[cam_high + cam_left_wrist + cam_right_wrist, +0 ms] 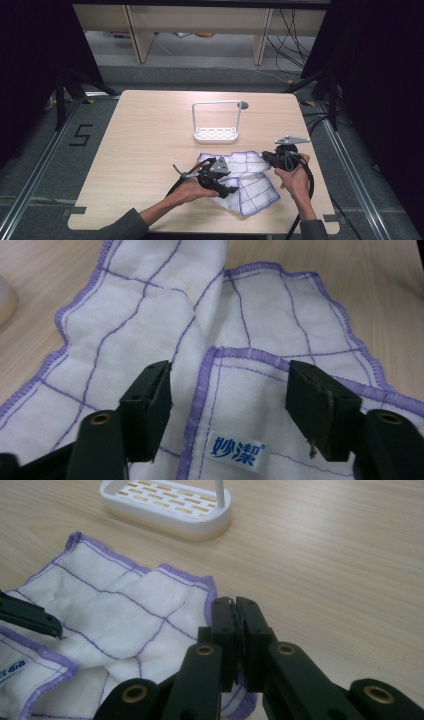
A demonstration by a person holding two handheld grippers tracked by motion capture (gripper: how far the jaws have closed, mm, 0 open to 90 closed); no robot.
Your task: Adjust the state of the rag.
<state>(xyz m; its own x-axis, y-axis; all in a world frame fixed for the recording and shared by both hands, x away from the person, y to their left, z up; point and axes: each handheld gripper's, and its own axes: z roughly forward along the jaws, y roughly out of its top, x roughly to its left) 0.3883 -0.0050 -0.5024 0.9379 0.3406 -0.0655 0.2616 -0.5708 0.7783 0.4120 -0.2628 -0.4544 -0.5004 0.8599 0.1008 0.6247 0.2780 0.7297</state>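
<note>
The white purple-checked cloth (242, 177) is spread crumpled near the table's (145, 140) near edge, its long axis running left-far to right-near. The left gripper (227, 405) is held spread over a folded corner; the right gripper (235, 630) is pinched on the cloth's right edge. A white rack (216, 131) is set beyond.

Left forearm comes in from bottom left, angled toward table centre. Left hand (192, 189) grips the left gripper (225, 186), which is held low and pointed right, jaws apart. Right forearm rises from the bottom right edge. Right hand (295, 176) holds the right gripper (266, 157) upright-ish, pointing left, jaws pressed together. Cables trail back from both grippers toward the person.
</note>
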